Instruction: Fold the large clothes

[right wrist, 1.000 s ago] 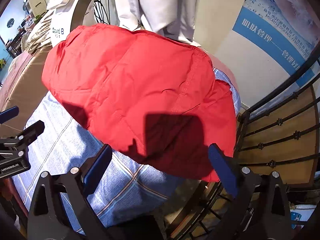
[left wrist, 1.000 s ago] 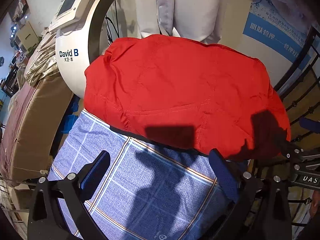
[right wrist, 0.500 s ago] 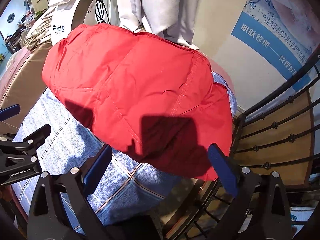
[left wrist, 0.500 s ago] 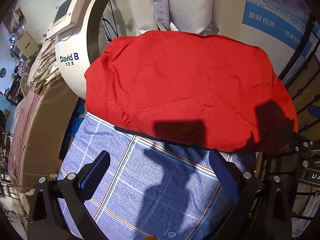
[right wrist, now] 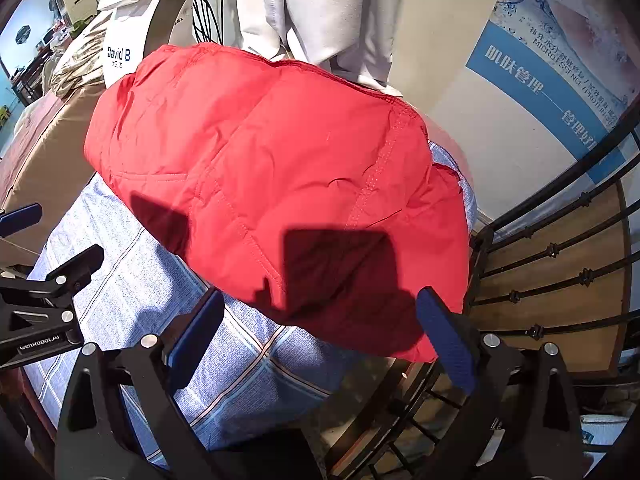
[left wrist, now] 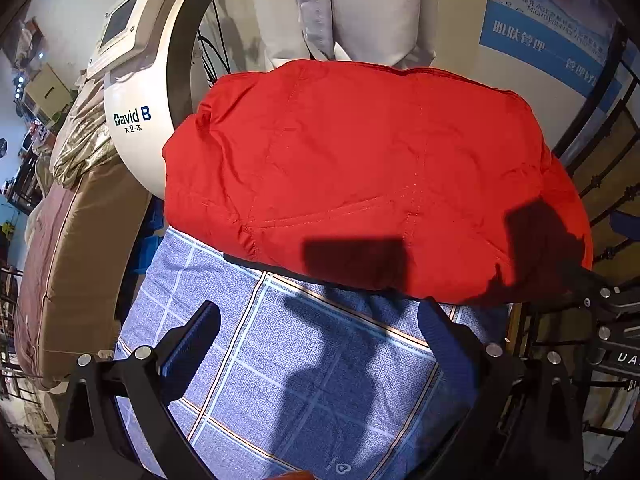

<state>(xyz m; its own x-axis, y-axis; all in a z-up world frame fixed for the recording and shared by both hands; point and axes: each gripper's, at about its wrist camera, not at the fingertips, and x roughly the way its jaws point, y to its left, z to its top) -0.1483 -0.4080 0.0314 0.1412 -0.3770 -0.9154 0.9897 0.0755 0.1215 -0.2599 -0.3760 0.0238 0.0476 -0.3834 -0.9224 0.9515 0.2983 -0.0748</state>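
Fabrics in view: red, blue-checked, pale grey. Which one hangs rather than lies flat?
The pale grey garment hangs against the wall behind; the red jacket lies on the blue checked sheet, which is spread flat.

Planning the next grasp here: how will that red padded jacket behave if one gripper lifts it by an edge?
The red jacket is puffy and quilted, so probably light yet bulky. It will likely droop and unfold. Its smooth shell may slip between the pads.

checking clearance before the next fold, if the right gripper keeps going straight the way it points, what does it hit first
Most likely the near edge of the red jacket. The right gripper is open and empty, and that shadowed hem lies directly ahead between its fingers, over the blue checked sheet. Depth is hard to judge.
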